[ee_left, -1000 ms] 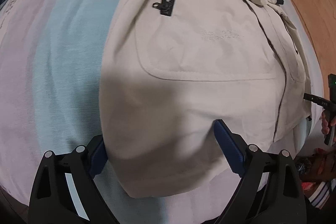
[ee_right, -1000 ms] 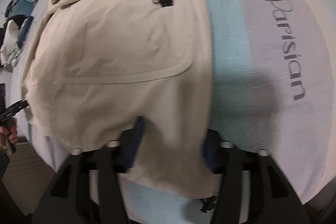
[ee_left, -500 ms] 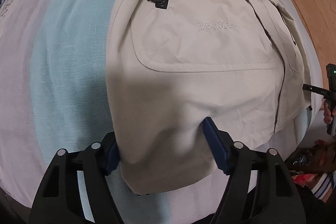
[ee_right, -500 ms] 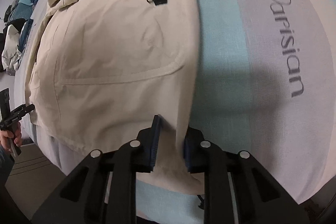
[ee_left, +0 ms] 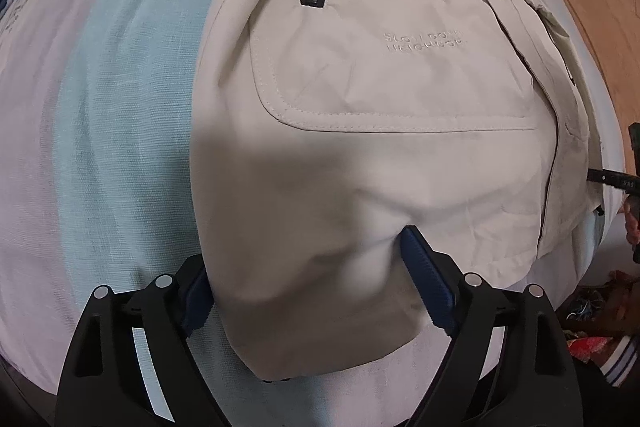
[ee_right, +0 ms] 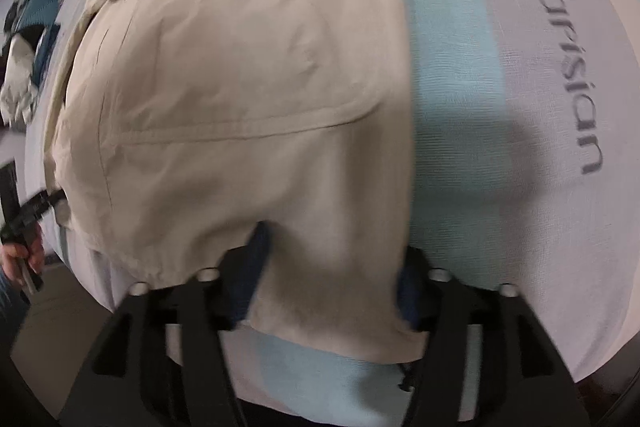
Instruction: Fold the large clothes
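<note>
The jacket (ee_left: 380, 155) lay front up on the bed (ee_left: 112, 115), its hem toward both cameras and its collar end bunched at the far side. Judging by that, the folding had hardly started: the body was spread flat, no fold showed across it, and the whole job of doubling it up was left.

The left gripper (ee_left: 316, 287) pointed steeply down over one hem corner. Its jaws were opening, wide apart, with hem cloth lying between them; the blue pads straddled the cloth without pinching it.

The right gripper (ee_right: 332, 275) stood over the other hem corner, blurred in its own view. Its jaws were opening too, cloth between them, apparently let go.

Both tools therefore sat at the jacket's near edge, one per corner, nothing lifted.
</note>
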`<state>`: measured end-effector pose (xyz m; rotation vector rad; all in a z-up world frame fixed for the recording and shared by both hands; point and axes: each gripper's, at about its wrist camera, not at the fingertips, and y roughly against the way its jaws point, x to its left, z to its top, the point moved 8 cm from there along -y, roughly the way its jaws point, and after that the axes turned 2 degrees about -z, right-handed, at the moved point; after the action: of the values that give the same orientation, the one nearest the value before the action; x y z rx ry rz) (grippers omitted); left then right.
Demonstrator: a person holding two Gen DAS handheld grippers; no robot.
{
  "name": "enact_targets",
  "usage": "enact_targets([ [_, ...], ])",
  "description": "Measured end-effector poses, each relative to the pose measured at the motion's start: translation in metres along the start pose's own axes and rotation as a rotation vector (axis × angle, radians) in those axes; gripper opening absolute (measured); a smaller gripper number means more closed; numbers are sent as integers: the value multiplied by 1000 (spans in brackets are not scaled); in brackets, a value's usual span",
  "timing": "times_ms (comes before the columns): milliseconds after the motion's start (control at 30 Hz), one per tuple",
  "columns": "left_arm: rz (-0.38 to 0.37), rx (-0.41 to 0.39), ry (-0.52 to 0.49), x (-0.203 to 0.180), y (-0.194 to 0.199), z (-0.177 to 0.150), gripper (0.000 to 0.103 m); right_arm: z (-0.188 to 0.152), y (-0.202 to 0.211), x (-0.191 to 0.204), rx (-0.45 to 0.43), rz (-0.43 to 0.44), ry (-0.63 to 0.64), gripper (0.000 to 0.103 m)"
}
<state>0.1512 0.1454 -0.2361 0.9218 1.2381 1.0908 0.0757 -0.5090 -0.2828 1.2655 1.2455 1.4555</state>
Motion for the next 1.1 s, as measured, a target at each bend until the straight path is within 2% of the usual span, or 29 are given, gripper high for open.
enact_targets([
  [67, 1, -11, 5, -1, 2, 0, 75, 0, -1, 1, -6, -43, 13, 61],
  [133, -1, -25, -4, 0, 7, -2, 64, -1, 1, 1, -13, -56, 16, 54],
  [167, 1, -28, -5, -2, 8, -2, 61, -1, 3, 0, -17, -53, 12, 51],
  [233, 1, -36, -1, -2, 12, -2, 46, -2, 8, -2, -28, -57, 12, 30],
  [333, 0, -40, 4, -1, 16, -2, 31, -1, 16, -2, -32, -45, 4, 16],
  [533, 15, -43, -6, -2, 27, 0, 15, 1, 30, -2, -34, -55, 0, 10],
  [700, -7, -66, -39, -10, 47, 2, 11, 0, 46, -6, -26, -60, -23, 9],
  [1000, 37, -56, -109, -25, 56, 4, 10, 18, 69, 8, -25, -96, -36, 7],
  [1100, 33, -52, -92, -24, 59, 7, 10, 8, 55, 18, -28, -121, -44, 7],
])
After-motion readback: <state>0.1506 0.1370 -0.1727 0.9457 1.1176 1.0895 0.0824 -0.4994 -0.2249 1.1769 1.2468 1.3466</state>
